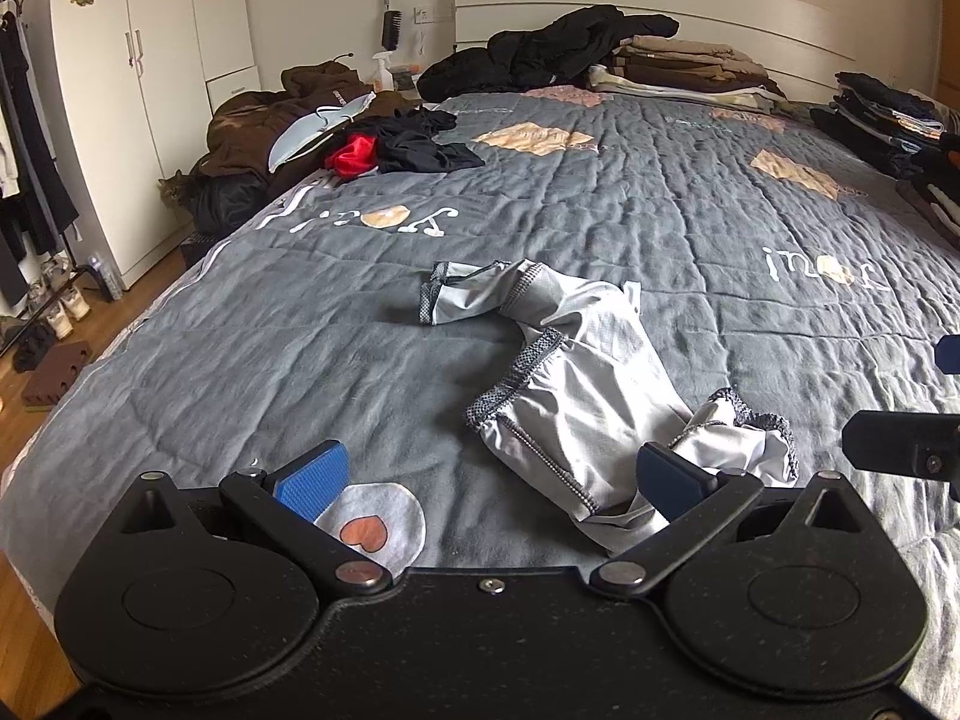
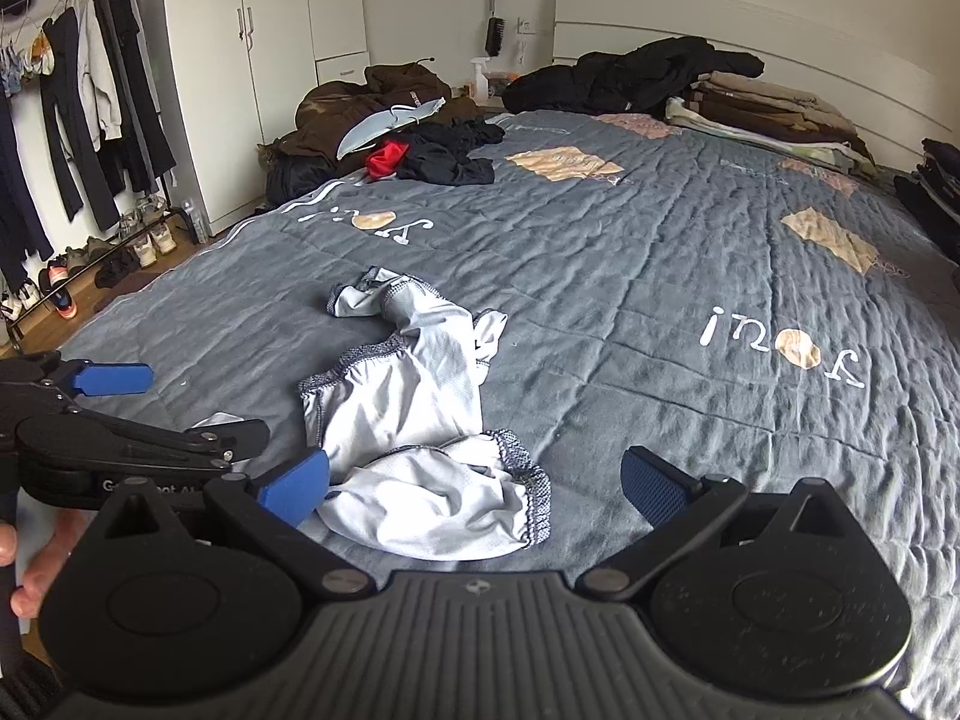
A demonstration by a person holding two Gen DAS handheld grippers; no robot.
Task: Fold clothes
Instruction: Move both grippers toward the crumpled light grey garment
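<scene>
Two tools hover spread wide over a crumpled light-grey garment [image 2: 414,420] near the foot of the bed [image 1: 660,192]: the left tool [image 1: 492,480] at its nearer hem, the right tool [image 2: 474,489] above its bunched waistband, neither gripping. The thin, slippery-looking fabric lies twisted, so a pinch could catch several layers, or the grey quilt beneath. Farther back wait a loose black-and-red heap [image 1: 408,144] and folded stacks [image 1: 678,69].

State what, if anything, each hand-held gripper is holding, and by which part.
Nothing is held. The left hand-held gripper and right hand-held gripper are both open above the crumpled light grey garment on the bed.
</scene>
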